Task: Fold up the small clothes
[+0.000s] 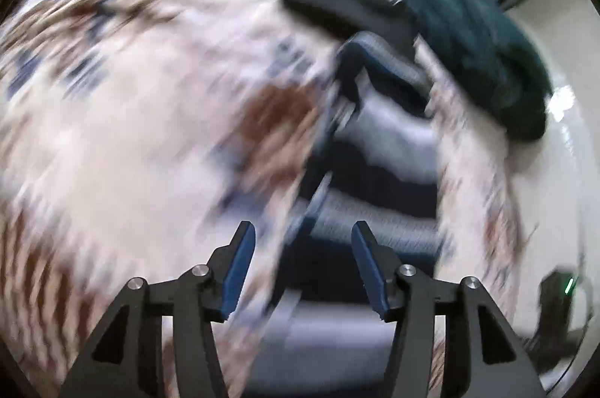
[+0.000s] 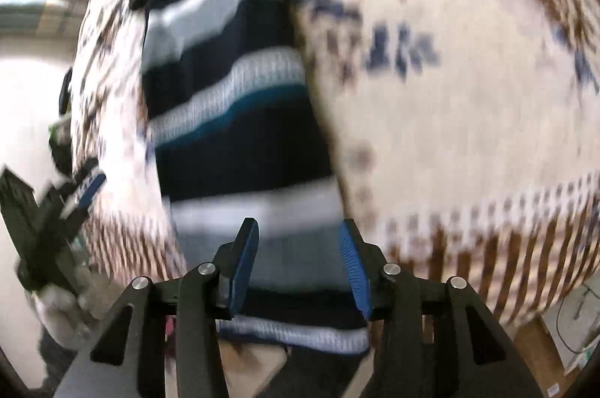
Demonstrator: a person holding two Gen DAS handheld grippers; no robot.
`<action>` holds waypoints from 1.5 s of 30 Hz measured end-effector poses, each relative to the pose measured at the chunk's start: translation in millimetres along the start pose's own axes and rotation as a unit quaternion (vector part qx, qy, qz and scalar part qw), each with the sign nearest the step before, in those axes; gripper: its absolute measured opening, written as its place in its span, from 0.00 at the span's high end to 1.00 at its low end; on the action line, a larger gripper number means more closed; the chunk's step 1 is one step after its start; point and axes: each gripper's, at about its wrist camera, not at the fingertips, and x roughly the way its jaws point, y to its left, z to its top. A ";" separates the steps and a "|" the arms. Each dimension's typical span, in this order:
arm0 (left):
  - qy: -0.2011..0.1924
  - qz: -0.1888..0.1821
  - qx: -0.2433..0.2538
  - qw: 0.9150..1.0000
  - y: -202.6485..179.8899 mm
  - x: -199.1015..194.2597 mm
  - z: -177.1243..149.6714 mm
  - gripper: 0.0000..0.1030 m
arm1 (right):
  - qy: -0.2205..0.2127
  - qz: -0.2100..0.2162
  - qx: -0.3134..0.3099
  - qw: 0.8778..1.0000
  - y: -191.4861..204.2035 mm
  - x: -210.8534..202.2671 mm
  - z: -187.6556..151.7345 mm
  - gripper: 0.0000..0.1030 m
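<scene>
Both views are blurred by motion. Nearest the right wrist camera, the right hand-held gripper (image 2: 300, 263) is released, its jaws spread over the near end of a striped garment (image 2: 232, 120) without gripping it. The left hand-held gripper (image 1: 302, 266) is likewise released above the same garment. The garment lies along a patterned cloth (image 2: 468, 98). Farther off, a dark green garment (image 1: 476, 34) sits at the cloth's edge.
</scene>
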 end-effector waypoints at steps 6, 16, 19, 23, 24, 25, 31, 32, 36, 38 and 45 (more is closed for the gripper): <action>0.038 -0.017 0.026 0.999 -46.4 104.7 93.3 0.49 | -0.028 0.002 0.027 0.999 21.7 38.5 61.3 0.54; 0.109 -0.008 0.040 0.993 -31.0 147.9 109.1 0.87 | -0.001 0.023 0.053 0.998 7.6 67.3 113.1 0.54; 0.116 -0.035 0.061 0.991 -41.3 128.2 97.0 0.77 | 0.006 0.037 0.056 0.998 8.4 70.0 123.2 0.54; 0.093 -0.026 0.082 0.992 -35.5 122.0 77.9 0.93 | 0.020 0.045 0.042 0.998 16.4 78.0 135.0 0.54; 0.091 -0.010 0.080 0.993 -28.2 124.4 77.8 0.93 | 0.021 0.038 0.038 0.998 20.4 81.6 137.9 0.54; 0.095 0.001 0.057 0.994 -13.8 128.5 80.3 0.92 | 0.022 0.032 0.035 0.999 23.6 84.7 141.1 0.54; 0.103 -0.073 -0.005 0.992 -0.6 97.5 68.2 0.79 | 0.041 0.044 0.015 0.998 32.7 84.8 131.0 0.54; 0.106 -0.073 -0.007 0.992 0.2 86.4 57.5 0.79 | 0.048 0.046 0.014 0.998 32.2 85.1 124.4 0.54; 0.146 -0.048 -0.017 0.988 7.7 58.9 5.4 0.79 | 0.082 0.043 0.011 0.996 24.8 87.8 86.8 0.54; 0.177 -0.021 -0.022 0.984 12.8 44.5 -35.9 0.79 | 0.099 0.038 0.007 0.994 21.9 89.0 63.4 0.54; 0.252 0.025 -0.005 0.967 9.7 25.1 -135.3 0.79 | 0.132 0.006 0.011 0.991 6.3 93.7 -19.3 0.54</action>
